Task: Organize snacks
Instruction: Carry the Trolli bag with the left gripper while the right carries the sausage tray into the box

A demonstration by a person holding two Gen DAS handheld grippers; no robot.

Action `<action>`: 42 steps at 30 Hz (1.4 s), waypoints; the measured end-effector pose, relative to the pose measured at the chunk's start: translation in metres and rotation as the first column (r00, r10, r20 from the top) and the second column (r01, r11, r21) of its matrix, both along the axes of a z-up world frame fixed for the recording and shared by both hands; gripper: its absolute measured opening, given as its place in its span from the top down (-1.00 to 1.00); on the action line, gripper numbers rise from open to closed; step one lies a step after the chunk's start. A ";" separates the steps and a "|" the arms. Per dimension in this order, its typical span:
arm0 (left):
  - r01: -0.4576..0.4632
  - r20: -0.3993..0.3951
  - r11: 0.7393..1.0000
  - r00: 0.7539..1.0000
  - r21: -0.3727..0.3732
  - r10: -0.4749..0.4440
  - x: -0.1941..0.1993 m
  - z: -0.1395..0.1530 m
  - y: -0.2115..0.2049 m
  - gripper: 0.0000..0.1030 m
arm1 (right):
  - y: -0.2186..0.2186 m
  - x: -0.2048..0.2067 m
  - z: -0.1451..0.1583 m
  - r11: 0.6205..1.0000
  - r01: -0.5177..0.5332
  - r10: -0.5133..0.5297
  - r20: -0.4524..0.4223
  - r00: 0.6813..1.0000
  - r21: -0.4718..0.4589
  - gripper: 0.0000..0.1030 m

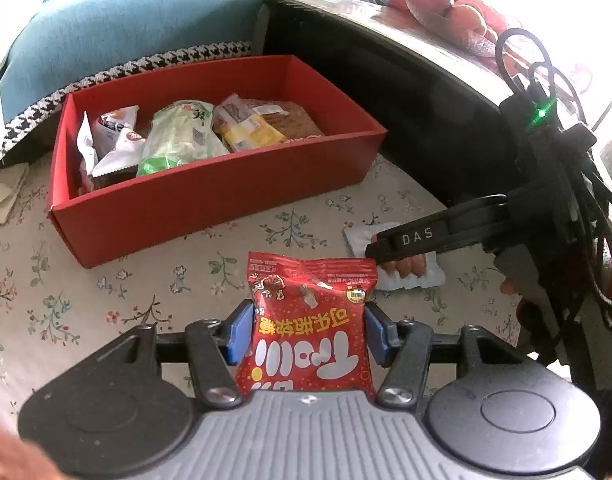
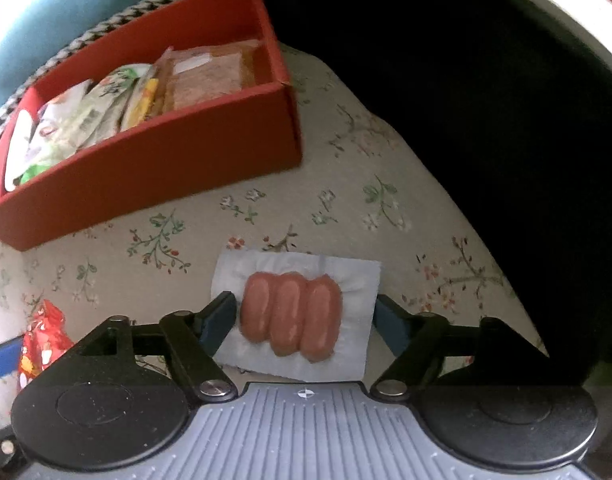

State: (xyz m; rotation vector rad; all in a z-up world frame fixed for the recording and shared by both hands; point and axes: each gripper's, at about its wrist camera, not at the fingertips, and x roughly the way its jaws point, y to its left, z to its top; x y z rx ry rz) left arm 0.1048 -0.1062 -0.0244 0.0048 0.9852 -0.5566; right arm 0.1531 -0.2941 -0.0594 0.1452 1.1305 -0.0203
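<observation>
The left gripper (image 1: 308, 334) is clamped by its blue pads (image 1: 241, 330) on the sides of a red candy bag (image 1: 310, 320), held end-on and clear of the floral cloth (image 1: 106, 300), probably so it can slot upright into the red box (image 1: 210, 196) beyond. The right gripper (image 2: 304, 326) stands apart, its fingers (image 2: 220, 320) straddling the sausage pack (image 2: 294, 316), which lies flat on the cloth; the pads do not appear to press it. The box sits near both, already holding several snacks, with room at its right end.

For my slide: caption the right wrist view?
Open right hand-held gripper straddles sausage pack near red box.
</observation>
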 end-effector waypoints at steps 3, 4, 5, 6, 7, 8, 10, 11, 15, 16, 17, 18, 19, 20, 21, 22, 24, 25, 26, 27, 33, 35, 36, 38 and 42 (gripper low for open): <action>-0.003 0.002 1.000 1.000 0.000 0.003 0.000 0.000 0.000 0.03 | -0.001 -0.004 0.010 0.996 -0.040 0.039 0.019 0.999 0.083 -0.23; -0.005 0.003 1.000 1.000 -0.002 0.005 0.000 0.001 0.001 0.03 | -0.003 -0.006 0.013 0.993 -0.044 0.041 0.027 0.999 0.107 -0.22; -0.010 0.003 1.000 1.000 -0.004 0.010 0.001 0.001 0.002 0.03 | -0.006 -0.007 0.015 0.992 -0.039 0.035 0.035 0.999 0.122 -0.22; -0.016 0.003 1.000 1.000 -0.007 0.016 0.002 0.002 0.004 0.03 | -0.010 -0.008 0.018 0.991 -0.031 0.026 0.043 0.999 0.134 -0.22; -0.021 0.004 1.000 1.000 -0.008 0.021 0.002 0.002 0.005 0.03 | -0.015 -0.009 0.020 0.988 -0.019 0.011 0.051 0.999 0.154 -0.22; -0.027 0.003 1.000 1.000 -0.010 0.027 0.003 0.002 0.006 0.03 | -0.019 -0.009 0.022 0.984 -0.006 -0.004 0.058 0.998 0.176 -0.22; -0.037 0.001 0.999 0.999 -0.018 0.037 0.004 0.003 0.009 0.03 | -0.029 -0.010 0.028 0.974 0.016 -0.035 0.081 0.996 0.224 -0.22; -0.041 0.001 0.999 0.999 -0.023 0.041 0.005 0.005 0.010 0.03 | -0.032 -0.011 0.032 0.970 0.022 -0.047 0.096 0.994 0.241 -0.22; -0.050 0.025 0.998 0.998 -0.031 0.050 0.007 0.012 0.010 0.03 | -0.032 -0.006 0.042 0.959 0.031 -0.072 0.136 0.988 0.282 -0.22; -0.052 0.032 0.998 0.998 -0.032 0.053 0.008 0.014 0.010 0.03 | -0.032 -0.005 0.045 0.957 0.030 -0.075 0.144 0.987 0.290 -0.22; -0.054 0.040 0.998 0.998 -0.033 0.055 0.010 0.016 0.009 0.03 | -0.032 -0.005 0.048 0.954 0.029 -0.077 0.153 0.985 0.297 -0.22; -0.056 0.050 0.998 0.997 -0.034 0.058 0.011 0.019 0.009 0.03 | -0.032 -0.003 0.050 0.952 0.026 -0.078 0.161 0.984 0.303 -0.22; -0.058 0.062 0.998 0.996 -0.033 0.060 0.013 0.022 0.009 0.03 | -0.032 -0.002 0.052 0.950 0.023 -0.080 0.170 0.982 0.312 -0.22; -0.061 0.075 0.998 0.995 -0.032 0.064 0.014 0.025 0.008 0.03 | -0.032 -0.002 0.055 0.948 0.021 -0.081 0.176 0.981 0.318 -0.22; -0.065 0.090 0.997 0.994 -0.031 0.068 0.016 0.028 0.008 0.03 | -0.031 0.001 0.056 0.946 0.018 -0.082 0.183 0.980 0.323 -0.22; -0.067 0.100 0.997 0.993 -0.031 0.070 0.018 0.031 0.007 0.03 | -0.030 0.003 0.059 0.945 0.014 -0.081 0.191 0.978 0.327 -0.22; -0.072 0.115 0.997 0.991 -0.032 0.075 0.022 0.036 0.007 0.03 | -0.029 0.007 0.063 0.943 0.011 -0.085 0.207 0.975 0.332 -0.22; -0.075 0.120 0.997 0.990 -0.034 0.079 0.025 0.038 0.008 0.03 | -0.029 0.010 0.065 0.943 0.009 -0.086 0.216 0.973 0.334 -0.22; -0.079 0.126 0.996 0.989 -0.036 0.083 0.028 0.040 0.008 0.03 | -0.029 0.012 0.066 0.942 0.008 -0.088 0.223 0.971 0.336 -0.22; -0.086 0.134 0.996 0.987 -0.037 0.090 0.032 0.042 0.008 0.03 | -0.028 0.015 0.067 0.940 0.007 -0.091 0.231 0.969 0.341 -0.22; -0.115 0.171 0.993 0.978 -0.028 0.118 0.055 0.050 0.009 0.03 | -0.027 0.038 0.067 0.941 0.004 -0.095 0.254 0.962 0.338 -0.23; -0.126 0.180 0.992 0.975 -0.022 0.128 0.064 0.049 0.010 0.03 | -0.024 0.048 0.067 0.942 0.006 -0.096 0.255 0.962 0.335 -0.23; -0.133 0.185 0.991 0.974 -0.019 0.134 0.069 0.049 0.011 0.03 | -0.022 0.053 0.066 0.942 0.007 -0.096 0.252 0.963 0.335 -0.23; -0.144 0.187 0.989 0.972 -0.014 0.145 0.080 0.048 0.011 0.03 | -0.017 0.061 0.064 0.943 0.005 -0.092 0.248 0.964 0.332 -0.23; -0.161 0.189 0.987 0.969 -0.001 0.159 0.098 0.043 0.010 0.03 | -0.007 0.074 0.063 0.947 -0.005 -0.079 0.248 0.965 0.321 -0.23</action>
